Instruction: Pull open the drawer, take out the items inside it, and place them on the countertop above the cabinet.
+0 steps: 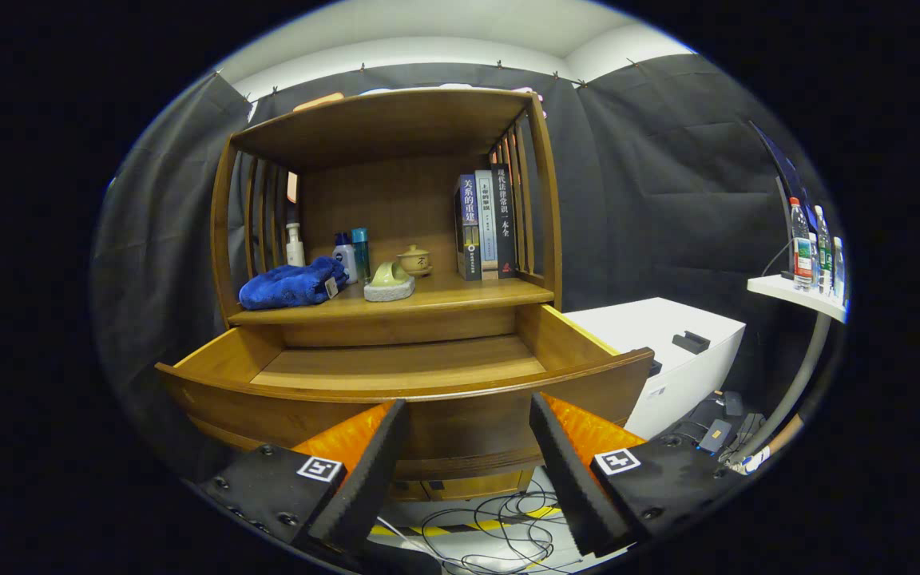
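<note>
In the gripper view, the gripper point(468, 415) has its fingers spread wide with nothing between them, their tips just in front of the front panel of the wooden drawer point(404, 375). The drawer is pulled out of the cabinet point(544, 200), and the part of its floor that shows is bare. On the countertop point(460, 297) above the drawer lie a blue towel point(291, 285) at the left, then a white pump bottle point(295, 243) far back, a small white spray bottle point(345, 257) and a teal bottle point(361, 251) beside it. Near the middle sits a pale green item on a grey base point(389, 281), with a small lidded teapot point(414, 259) just behind it. Upright books point(485, 225) stand at the right end. To the right of the cabinet is a white box point(668, 335), and farther right a small shelf point(795, 294) with water bottles point(802, 243). Cables point(500, 523) lie on the floor below the fingers.
</note>
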`<state>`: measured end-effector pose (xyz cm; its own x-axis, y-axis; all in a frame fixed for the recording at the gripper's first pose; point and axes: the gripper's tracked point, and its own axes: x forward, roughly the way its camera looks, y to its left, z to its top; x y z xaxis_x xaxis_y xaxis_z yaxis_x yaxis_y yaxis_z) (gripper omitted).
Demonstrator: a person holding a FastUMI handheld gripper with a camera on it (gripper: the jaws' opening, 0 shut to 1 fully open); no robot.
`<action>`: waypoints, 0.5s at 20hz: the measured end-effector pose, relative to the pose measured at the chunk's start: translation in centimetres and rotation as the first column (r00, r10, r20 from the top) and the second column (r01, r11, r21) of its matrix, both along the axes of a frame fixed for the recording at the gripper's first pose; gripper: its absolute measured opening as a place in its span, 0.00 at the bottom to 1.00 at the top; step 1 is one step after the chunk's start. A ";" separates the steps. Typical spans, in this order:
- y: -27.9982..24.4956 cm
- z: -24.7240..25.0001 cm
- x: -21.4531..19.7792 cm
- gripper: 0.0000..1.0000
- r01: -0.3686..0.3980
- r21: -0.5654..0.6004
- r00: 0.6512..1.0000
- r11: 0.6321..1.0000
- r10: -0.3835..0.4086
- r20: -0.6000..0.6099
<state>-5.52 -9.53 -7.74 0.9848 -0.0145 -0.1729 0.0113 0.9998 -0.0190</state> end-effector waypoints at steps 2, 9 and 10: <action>0.3 -0.6 0.3 0.99 -0.008 0.015 1.000 1.000 0.008 -0.014; 0.6 -0.3 0.3 0.98 -0.027 0.044 1.000 0.999 0.028 -0.009; 0.7 -0.3 0.4 0.98 -0.027 0.045 1.000 0.999 0.027 -0.008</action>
<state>-5.08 -8.83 -8.01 0.9832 0.0203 -0.1813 -0.0159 0.9995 0.0256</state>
